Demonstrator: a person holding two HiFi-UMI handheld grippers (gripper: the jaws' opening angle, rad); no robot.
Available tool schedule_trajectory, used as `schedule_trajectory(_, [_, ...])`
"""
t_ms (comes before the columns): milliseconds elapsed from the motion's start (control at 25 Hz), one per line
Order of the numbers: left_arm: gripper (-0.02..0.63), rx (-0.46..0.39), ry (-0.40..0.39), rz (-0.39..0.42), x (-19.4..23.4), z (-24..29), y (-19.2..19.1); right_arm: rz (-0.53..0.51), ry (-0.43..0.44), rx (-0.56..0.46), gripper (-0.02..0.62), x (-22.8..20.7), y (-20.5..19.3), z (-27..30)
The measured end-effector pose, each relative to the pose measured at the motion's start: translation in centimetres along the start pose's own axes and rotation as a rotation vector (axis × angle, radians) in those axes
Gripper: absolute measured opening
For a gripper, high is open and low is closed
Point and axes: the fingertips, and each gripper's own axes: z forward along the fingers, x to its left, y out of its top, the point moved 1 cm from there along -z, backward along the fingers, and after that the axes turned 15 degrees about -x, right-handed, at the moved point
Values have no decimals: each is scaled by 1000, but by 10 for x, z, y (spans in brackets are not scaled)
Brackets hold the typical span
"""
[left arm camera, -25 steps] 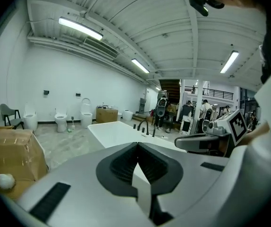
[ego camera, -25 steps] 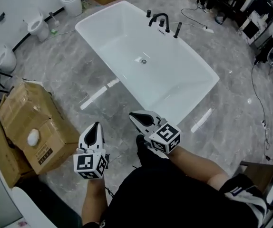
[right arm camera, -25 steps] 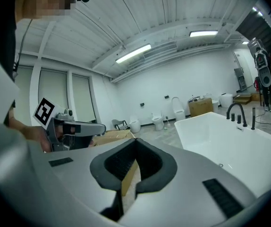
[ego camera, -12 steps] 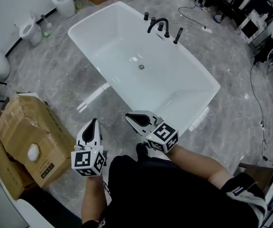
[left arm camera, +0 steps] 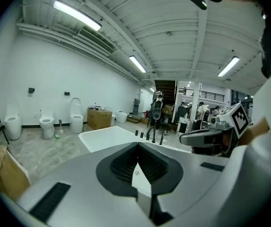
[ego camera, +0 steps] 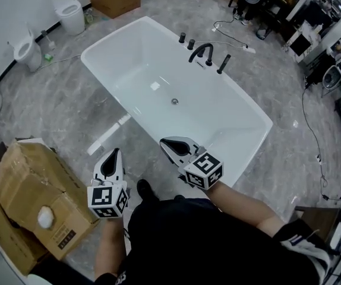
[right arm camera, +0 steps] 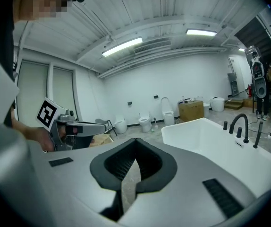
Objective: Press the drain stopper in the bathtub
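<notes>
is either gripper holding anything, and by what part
Nothing is held: the left hand-held gripper and the right hand-held gripper both have their jaws together with nothing between them.

No words, brand names or numbers can be read anywhere. The cardboard box (ego camera: 28, 183), just left of the left gripper (ego camera: 113, 155), has a small label (ego camera: 65, 237) on its side, but the dark print is too small to make out. The marker cubes on the left gripper and the right gripper (ego camera: 169, 142) show only black-and-white square patterns, with no letters or digits.
</notes>
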Motion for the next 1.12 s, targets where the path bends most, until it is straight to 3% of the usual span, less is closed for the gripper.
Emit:
schedule_trajectory(240, [9,8,-92,18,39,52,13,-8,-79,-18,14,-22,10,46])
schedule_trajectory(480, [9,26,-168,14,25,105,9,1,-159,-35,14,-72,16,43])
schedule_trajectory(800, [9,31,-198,36,-9,186,14,22,-197,-59,14,-158,24,27])
schedule_trajectory(1120, [9,74,-192,16,-9,253,-8,70,-229,-23,14,-215,5,29])
